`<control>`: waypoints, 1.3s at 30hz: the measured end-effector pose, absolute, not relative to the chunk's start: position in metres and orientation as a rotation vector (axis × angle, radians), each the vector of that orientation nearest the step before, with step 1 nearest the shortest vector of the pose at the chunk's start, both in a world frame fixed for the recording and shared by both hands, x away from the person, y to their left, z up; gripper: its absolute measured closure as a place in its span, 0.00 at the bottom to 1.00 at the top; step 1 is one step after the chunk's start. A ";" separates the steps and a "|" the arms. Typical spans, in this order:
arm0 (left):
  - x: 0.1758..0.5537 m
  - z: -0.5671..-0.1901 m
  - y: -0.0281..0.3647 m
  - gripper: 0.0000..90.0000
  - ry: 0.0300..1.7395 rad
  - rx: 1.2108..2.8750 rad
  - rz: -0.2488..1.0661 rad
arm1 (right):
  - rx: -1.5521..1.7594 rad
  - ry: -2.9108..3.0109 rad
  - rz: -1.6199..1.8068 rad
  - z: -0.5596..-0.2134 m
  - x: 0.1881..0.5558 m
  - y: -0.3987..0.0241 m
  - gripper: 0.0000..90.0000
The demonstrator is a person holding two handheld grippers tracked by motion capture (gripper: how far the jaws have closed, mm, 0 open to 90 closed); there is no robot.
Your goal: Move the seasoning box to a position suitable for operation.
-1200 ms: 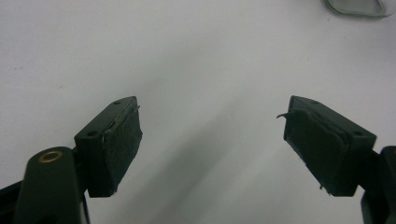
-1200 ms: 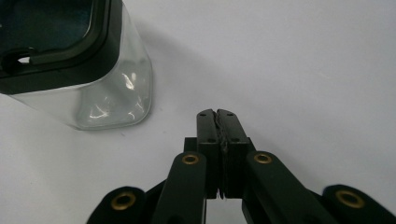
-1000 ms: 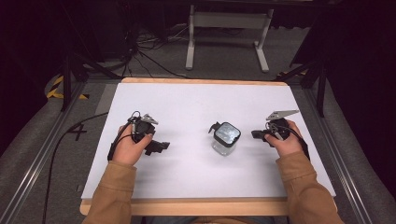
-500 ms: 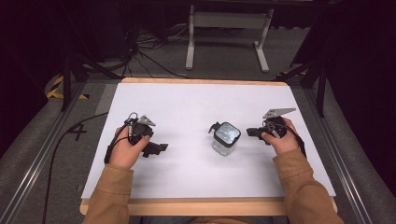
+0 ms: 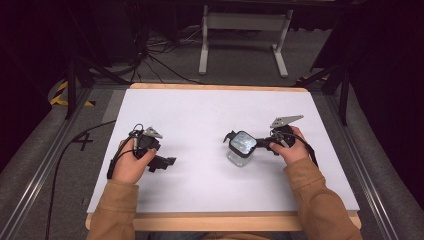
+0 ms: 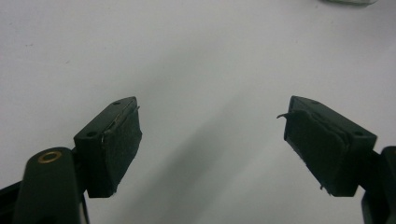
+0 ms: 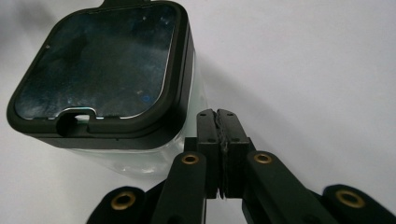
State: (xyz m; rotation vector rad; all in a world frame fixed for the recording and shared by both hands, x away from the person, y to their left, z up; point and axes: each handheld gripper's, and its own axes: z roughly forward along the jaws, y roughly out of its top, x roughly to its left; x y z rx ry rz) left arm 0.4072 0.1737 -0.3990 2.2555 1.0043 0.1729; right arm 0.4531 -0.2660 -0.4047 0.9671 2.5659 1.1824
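Since the earlier frames the right hand has slid in across the white table top (image 5: 200, 110) toward the container, so the right gripper (image 5: 261, 144) now sits just beside it, where a clear gap lay between them before; the left hand has hardly shifted.

Biggest thing first: the table top carries 1 task object, a clear square container (image 5: 241, 148) with a dark-rimmed lid (image 7: 100, 63), standing upright a little right of the middle. It lies to the left of the right gripper, along the line the jaws point, and the right gripper view puts its clear wall just ahead and to one side of the tips; whether they touch it I cannot tell. The left gripper (image 5: 165, 162) is well apart from it, so the right hand is clearly the nearer of the 2.

The right gripper (image 7: 218, 116) is clenched, its pads pressed together on nothing. The left gripper (image 6: 212, 140) is spread wide over bare table.

My judgement: clenched tips suit a nudge or a press on the lid latch, not a grasp
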 end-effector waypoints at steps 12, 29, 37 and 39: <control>0.408 -0.400 0.172 0.21 0.991 2.265 0.173 | 0.961 2.606 1.153 -0.409 0.454 -0.263 1.00; 0.417 -0.399 0.156 0.21 0.952 2.280 0.154 | 0.921 2.642 1.110 -0.408 0.438 -0.261 1.00; 0.423 -0.398 0.146 0.20 0.924 2.287 0.141 | 0.895 2.674 1.086 -0.407 0.428 -0.257 1.00; 0.425 -0.398 0.143 0.20 0.915 2.290 0.155 | 0.885 2.678 1.078 -0.406 0.425 -0.255 1.00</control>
